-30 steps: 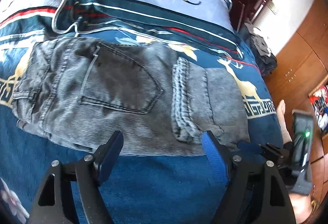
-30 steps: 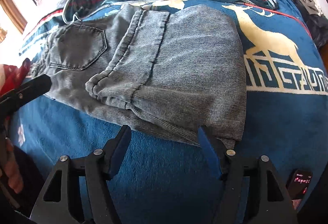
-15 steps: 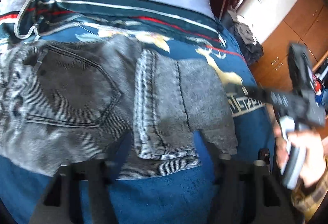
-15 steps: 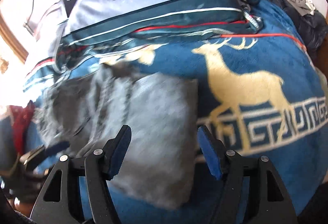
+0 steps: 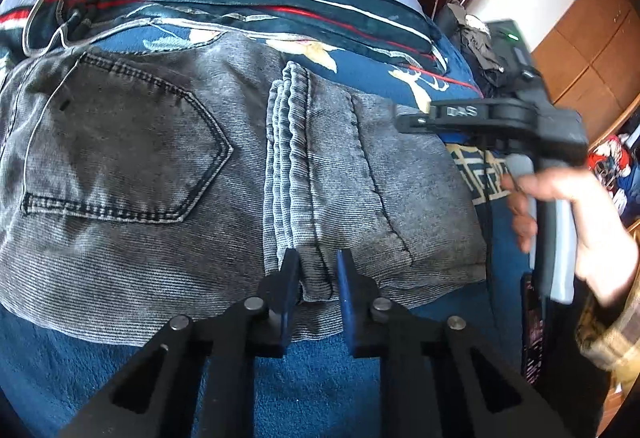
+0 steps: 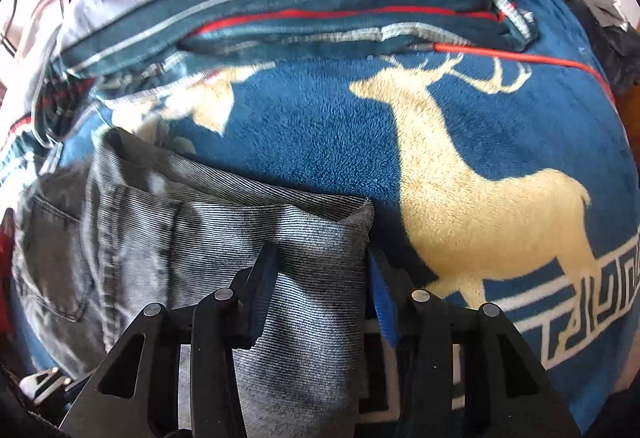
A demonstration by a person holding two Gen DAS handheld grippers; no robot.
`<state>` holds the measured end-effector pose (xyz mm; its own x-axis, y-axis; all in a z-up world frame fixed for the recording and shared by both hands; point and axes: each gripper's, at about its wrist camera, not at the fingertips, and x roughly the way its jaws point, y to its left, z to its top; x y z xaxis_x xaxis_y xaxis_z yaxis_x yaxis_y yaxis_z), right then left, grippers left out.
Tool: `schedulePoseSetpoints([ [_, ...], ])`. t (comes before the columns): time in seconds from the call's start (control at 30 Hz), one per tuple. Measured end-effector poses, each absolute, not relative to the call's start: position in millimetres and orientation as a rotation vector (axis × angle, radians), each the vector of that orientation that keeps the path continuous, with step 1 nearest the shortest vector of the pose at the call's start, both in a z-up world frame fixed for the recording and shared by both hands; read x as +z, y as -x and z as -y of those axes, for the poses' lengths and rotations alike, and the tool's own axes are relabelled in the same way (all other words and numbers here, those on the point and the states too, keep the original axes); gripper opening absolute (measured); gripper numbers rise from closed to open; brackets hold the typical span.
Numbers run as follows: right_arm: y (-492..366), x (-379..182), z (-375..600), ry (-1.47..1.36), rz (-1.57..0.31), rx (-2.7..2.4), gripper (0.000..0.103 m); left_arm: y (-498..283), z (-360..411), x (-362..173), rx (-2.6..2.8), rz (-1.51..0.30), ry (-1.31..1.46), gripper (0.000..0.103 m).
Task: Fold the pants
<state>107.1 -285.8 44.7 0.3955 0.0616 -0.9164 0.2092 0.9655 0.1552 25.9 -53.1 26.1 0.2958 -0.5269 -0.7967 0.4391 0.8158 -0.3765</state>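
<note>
While both tools close, each astride denim, one pair of pants lies folded.

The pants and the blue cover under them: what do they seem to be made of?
The pants look like washed grey denim: a fine diagonal weave, faded patches, dark topstitching round the back pocket and a thick rolled hem. The blue cover looks like plush fleece, probably synthetic: a short fuzzy matt pile with a cream deer worked into it.
</note>
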Motion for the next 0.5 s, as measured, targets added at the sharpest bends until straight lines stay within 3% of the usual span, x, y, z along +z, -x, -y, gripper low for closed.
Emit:
schedulePoseSetpoints([
  [0.1, -85, 61, 283, -0.290, -1.111, -0.095, 0.047, -26, 48, 31, -0.636, -1.095, 0.118, 0.027],
  [0.2, -51, 73, 274, -0.387, -1.050, -0.068, 0.052, -21, 36, 40, -0.609, -1.073, 0.122, 0.045],
  [0.27, -30, 74, 258, -0.453, -1.025, -0.034, 0.053, -17, 23, 50, -0.597, -1.051, 0.155, 0.066],
  [0.33, -11, 71, 232, -0.469, -1.019, 0.017, 0.053, -14, 7, 60, -0.560, -1.018, 0.186, 0.079],
  [0.37, -8, 70, 224, -0.466, -1.019, 0.034, 0.053, -12, -2, 65, -0.533, -1.008, 0.203, 0.083],
  [0.5, 7, 73, 178, -0.438, -1.012, 0.127, 0.057, -9, -30, 67, -0.475, -1.027, 0.274, 0.085],
])
